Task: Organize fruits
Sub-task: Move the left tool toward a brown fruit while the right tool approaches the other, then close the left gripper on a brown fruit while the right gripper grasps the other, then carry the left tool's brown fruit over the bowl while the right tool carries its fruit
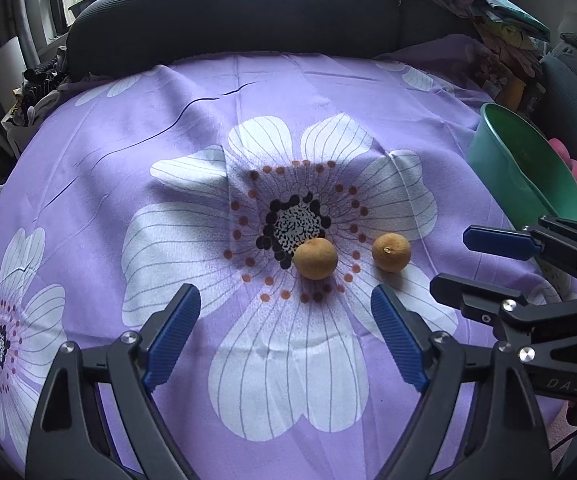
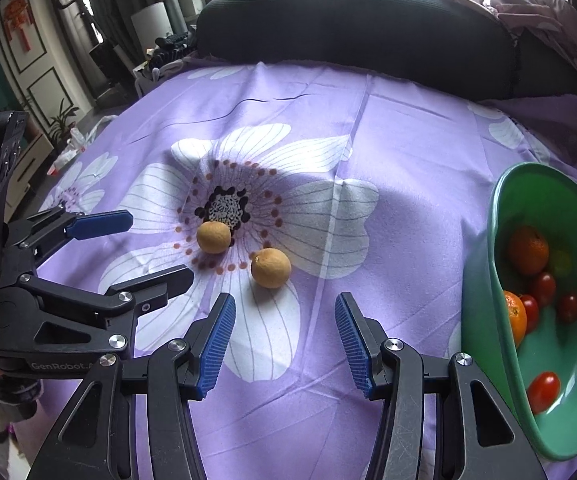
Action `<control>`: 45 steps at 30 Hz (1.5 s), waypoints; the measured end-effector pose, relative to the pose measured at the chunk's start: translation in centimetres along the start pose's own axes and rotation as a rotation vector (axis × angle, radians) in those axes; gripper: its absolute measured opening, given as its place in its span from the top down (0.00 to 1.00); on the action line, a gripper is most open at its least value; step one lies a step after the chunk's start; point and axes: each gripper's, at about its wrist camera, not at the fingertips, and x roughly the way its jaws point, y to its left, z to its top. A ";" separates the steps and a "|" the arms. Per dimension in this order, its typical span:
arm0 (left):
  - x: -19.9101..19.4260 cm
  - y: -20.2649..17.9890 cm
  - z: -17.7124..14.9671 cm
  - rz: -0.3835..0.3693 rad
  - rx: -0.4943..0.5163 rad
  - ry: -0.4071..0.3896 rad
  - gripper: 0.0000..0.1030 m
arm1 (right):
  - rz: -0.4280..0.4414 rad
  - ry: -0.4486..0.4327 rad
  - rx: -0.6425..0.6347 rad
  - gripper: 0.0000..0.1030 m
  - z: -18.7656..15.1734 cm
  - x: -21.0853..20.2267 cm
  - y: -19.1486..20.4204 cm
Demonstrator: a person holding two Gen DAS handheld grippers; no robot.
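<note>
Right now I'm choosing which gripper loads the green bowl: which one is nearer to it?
Right. The right gripper hovers open beside the green bowl, which sits just to its right. The left gripper hovers open farther left, beyond the right one.

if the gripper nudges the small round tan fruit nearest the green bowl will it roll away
Probably yes: the small round tan fruit looks nearly spherical and sits loose on the purple flowered cloth. The cloth's soft folds might slow it. Its dull, rough-looking skin should grip the ribbed blue pads fairly well.

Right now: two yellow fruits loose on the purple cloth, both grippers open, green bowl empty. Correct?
Not quite: the green bowl is not empty. The right wrist view shows oranges and small red tomatoes inside. The rest holds.
</note>
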 end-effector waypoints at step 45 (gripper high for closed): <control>-3.3 -10.1 4.7 -0.155 0.241 -0.127 0.73 | -0.002 -0.226 0.037 0.71 -0.4 -7.5 -3.8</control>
